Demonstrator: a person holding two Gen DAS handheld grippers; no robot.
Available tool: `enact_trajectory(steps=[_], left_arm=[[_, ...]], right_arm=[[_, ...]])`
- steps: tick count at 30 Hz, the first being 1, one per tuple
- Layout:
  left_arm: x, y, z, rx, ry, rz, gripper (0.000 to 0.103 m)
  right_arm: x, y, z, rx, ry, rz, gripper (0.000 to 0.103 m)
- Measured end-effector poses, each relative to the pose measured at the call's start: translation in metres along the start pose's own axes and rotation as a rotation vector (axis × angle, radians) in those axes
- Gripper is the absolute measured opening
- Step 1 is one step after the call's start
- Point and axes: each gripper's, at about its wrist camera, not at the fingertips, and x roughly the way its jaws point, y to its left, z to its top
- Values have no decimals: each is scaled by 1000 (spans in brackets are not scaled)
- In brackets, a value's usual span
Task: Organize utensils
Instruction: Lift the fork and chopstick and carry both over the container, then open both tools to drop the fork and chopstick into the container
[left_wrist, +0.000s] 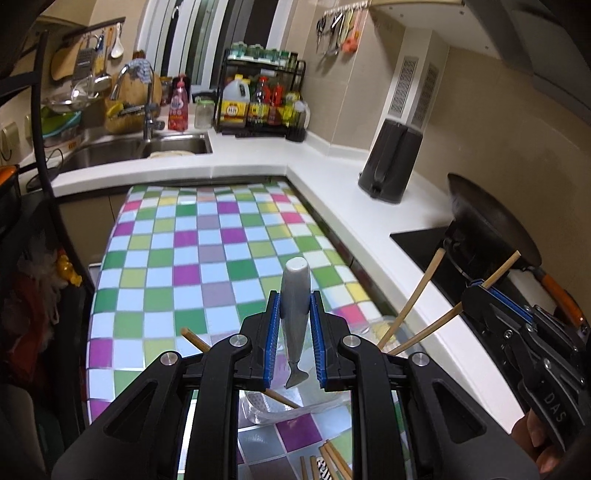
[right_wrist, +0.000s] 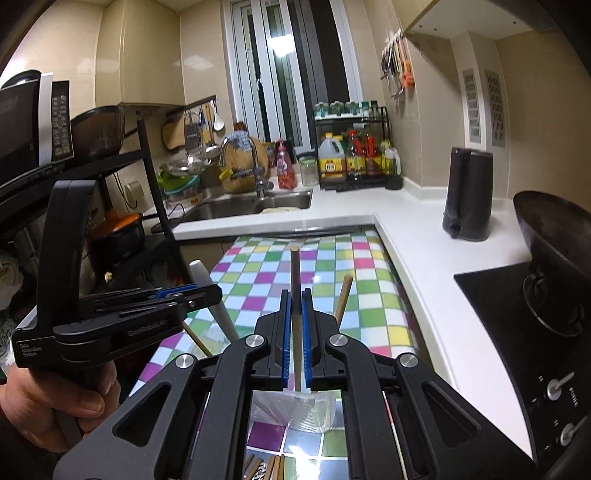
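Note:
My left gripper (left_wrist: 295, 295) is shut on a grey-handled utensil (left_wrist: 294, 284), whose handle points up and away and whose thin metal end hangs down. Under it a clear plastic cup (left_wrist: 314, 402) stands on the chequered table (left_wrist: 192, 258) with chopsticks (left_wrist: 410, 306) leaning in it. In the right wrist view my right gripper (right_wrist: 295, 293) is shut on a brown chopstick (right_wrist: 295, 266), held upright over the same cup (right_wrist: 295, 410). The left gripper (right_wrist: 199, 290) shows at the left, in a person's hand. Loose chopsticks (right_wrist: 266, 467) lie on the table nearest me.
A white counter (left_wrist: 332, 177) wraps the table's far and right sides. On it stand a black kettle (left_wrist: 391, 162), a condiment rack (left_wrist: 258, 99) and a sink (left_wrist: 147, 147). A dark wok (left_wrist: 491, 221) sits on the black hob at right. A shelf with a microwave (right_wrist: 26, 122) stands left.

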Motion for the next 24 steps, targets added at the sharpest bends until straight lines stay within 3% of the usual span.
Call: enact_trajectory(steps=[7,8,9,10,11,12,19,24], left_arm=[[20,3,-5,-14,71,-3,17],[17,3,-4,-12,63,5,19],[15,2,-3,-10,54,12,27],[11,1,-1,-5,40,17,35],[4,0,0,2,23,19,36],[0,-2,2,8,11,21,36],[-45,-7,1,21,-72,53,36],[-93,-14,-22,48,-145,80,36]], right_arm=[[16,-2,-15,8,79,-8,10],[16,-2,-15,6,81,-12,11],[14,-2,-16,4,82,-17,13],[12,-2,-16,5,82,-20,21],[9,-2,-16,8,81,-25,32],[6,-2,-16,10,77,-29,36],[-22,-2,-16,17,62,-60,37],[-62,0,-23,11,13,-77,37]])
